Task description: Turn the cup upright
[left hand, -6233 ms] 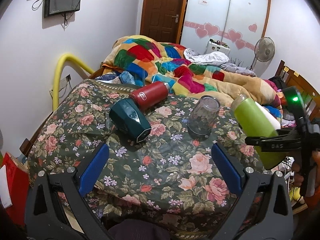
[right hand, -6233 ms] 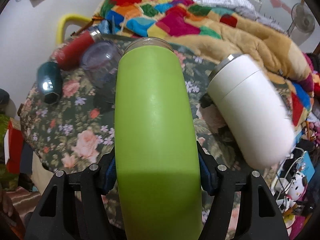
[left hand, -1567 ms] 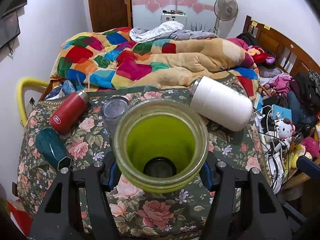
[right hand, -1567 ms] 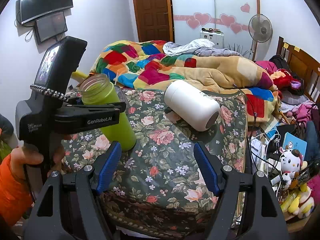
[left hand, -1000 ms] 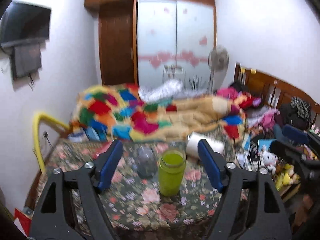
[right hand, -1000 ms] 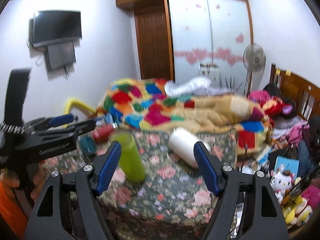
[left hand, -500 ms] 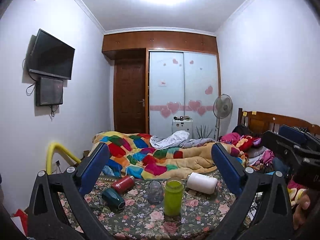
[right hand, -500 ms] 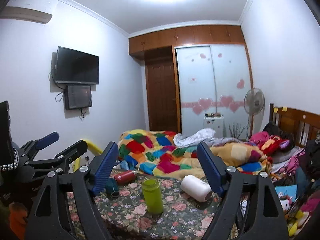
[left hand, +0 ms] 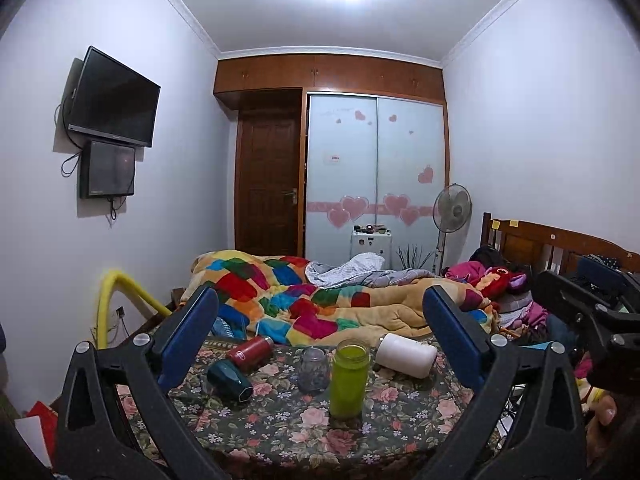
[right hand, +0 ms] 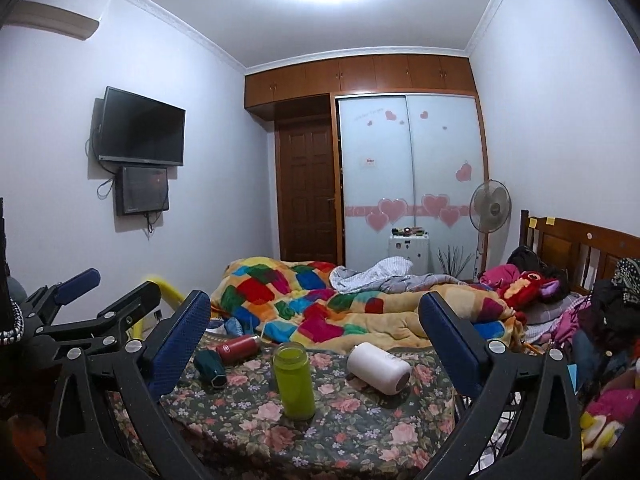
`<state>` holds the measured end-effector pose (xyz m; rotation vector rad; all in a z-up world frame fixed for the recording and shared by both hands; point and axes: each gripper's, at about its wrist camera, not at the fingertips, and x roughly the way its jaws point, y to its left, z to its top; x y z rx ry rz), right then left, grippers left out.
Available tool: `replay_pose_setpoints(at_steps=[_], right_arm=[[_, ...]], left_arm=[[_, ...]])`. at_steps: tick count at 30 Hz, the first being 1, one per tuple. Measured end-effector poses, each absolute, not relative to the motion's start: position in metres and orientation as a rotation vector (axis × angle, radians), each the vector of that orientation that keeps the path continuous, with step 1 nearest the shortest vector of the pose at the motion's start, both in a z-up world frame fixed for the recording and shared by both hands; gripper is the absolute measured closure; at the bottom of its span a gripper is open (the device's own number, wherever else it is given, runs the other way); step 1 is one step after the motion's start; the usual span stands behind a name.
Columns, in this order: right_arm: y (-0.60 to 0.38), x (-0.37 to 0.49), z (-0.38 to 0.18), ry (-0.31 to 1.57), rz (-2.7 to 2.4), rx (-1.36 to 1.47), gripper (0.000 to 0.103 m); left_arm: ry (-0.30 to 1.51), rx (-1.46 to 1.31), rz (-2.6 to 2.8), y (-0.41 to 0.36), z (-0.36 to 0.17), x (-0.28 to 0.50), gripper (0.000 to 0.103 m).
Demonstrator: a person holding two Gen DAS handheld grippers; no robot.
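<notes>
The green cup [left hand: 349, 378] stands upright with its mouth up on the floral table [left hand: 280, 432]; it also shows in the right wrist view [right hand: 294, 380]. My left gripper [left hand: 320, 320] is open and empty, held back and well above the table. My right gripper [right hand: 316, 320] is open and empty too, held back and high. A white cup [left hand: 406, 355] lies on its side to the green cup's right, also in the right wrist view [right hand: 378, 367].
A clear glass [left hand: 313, 369] stands upside down left of the green cup. A red bottle [left hand: 250, 353] and a dark green cup [left hand: 229, 381] lie on their sides at the table's left. A bed with a colourful quilt [left hand: 320, 304] lies behind.
The green cup went from my right gripper to my left, which stood it upright and let go. Both grippers then pulled far back and up from the table.
</notes>
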<state>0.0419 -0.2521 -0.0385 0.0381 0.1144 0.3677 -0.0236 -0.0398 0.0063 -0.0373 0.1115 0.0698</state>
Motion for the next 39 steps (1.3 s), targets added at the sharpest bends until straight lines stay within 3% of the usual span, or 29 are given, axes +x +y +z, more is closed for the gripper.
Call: replay_pose_setpoints(at_steps=[39], right_arm=[[-0.253, 0.044, -0.044, 0.167, 0.390, 0.041, 0.000]], left_arm=[[0.130, -0.010, 0.070, -0.047, 0.001, -0.016, 0.000]])
